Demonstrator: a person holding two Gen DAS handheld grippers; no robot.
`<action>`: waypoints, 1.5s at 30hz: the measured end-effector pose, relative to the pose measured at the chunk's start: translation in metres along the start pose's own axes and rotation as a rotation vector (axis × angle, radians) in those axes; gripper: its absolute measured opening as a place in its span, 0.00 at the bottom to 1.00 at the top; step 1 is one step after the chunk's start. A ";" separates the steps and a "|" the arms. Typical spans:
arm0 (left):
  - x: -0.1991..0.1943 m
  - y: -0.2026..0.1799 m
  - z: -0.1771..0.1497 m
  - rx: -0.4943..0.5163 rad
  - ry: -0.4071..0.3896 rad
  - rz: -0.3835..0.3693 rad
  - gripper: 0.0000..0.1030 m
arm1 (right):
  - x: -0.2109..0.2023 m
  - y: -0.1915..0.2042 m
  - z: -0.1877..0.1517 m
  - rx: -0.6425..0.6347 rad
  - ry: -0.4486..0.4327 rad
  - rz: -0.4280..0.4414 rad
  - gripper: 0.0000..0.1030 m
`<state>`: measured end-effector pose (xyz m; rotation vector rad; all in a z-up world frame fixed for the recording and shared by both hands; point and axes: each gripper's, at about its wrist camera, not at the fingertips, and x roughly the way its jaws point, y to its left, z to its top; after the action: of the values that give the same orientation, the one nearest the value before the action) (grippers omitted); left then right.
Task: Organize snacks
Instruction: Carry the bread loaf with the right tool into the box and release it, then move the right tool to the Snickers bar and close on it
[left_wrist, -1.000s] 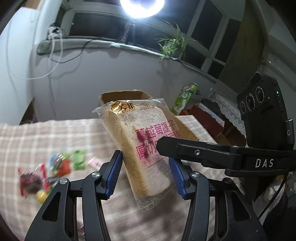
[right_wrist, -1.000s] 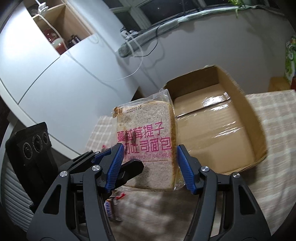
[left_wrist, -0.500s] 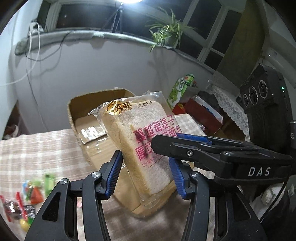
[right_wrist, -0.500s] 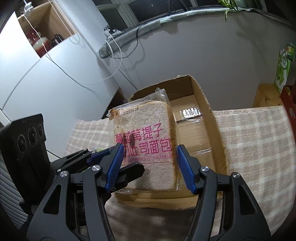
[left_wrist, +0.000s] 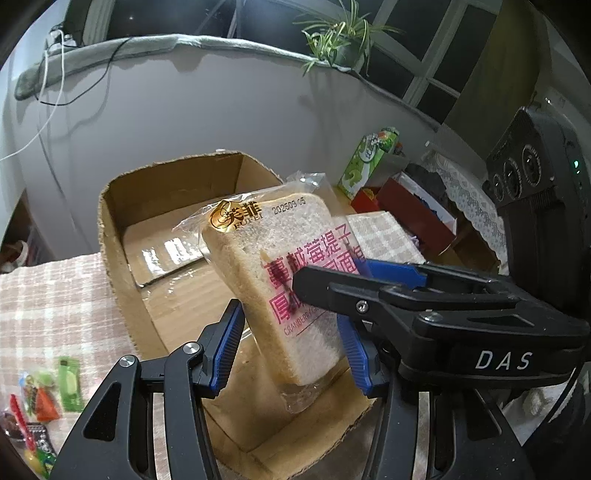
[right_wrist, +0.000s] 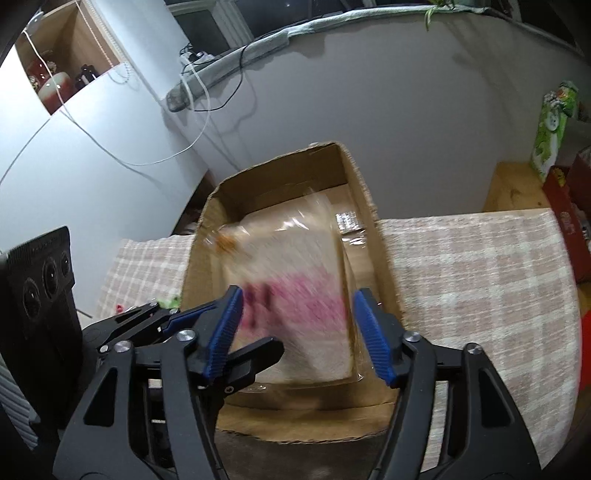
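Left tool (left_wrist: 291, 349) grips the wrapped bread slice (left_wrist: 284, 280) over the cardboard box (left_wrist: 122, 295). Right tool (right_wrist: 299, 332) jaws are opening, bread blurred between them, contact unclear; it hides the pink lettering. Small snacks (left_wrist: 48, 398) lie cut off on the table (left_wrist: 55, 295).

Two wrist fisheyes, angled down, close over shared cardboard box (left_wrist: 122, 206)

A spider plant (left_wrist: 338, 35) sits on the far window sill, cables (right_wrist: 199, 92) trailing over the grey wall; a checked cloth (right_wrist: 480, 266) covers the bench.
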<state>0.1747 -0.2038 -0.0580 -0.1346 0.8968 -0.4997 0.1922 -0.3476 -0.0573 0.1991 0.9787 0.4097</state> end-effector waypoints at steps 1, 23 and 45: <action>0.003 -0.002 -0.001 0.010 0.012 0.019 0.49 | -0.002 0.000 0.000 0.000 -0.008 -0.005 0.77; -0.034 0.001 -0.012 0.022 -0.018 0.060 0.50 | -0.048 0.023 -0.015 -0.046 -0.075 -0.045 0.78; -0.175 0.085 -0.100 -0.084 -0.111 0.143 0.50 | -0.072 0.141 -0.124 -0.238 -0.040 0.119 0.78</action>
<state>0.0371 -0.0375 -0.0220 -0.1721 0.8122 -0.3187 0.0188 -0.2527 -0.0222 0.0493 0.8729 0.6244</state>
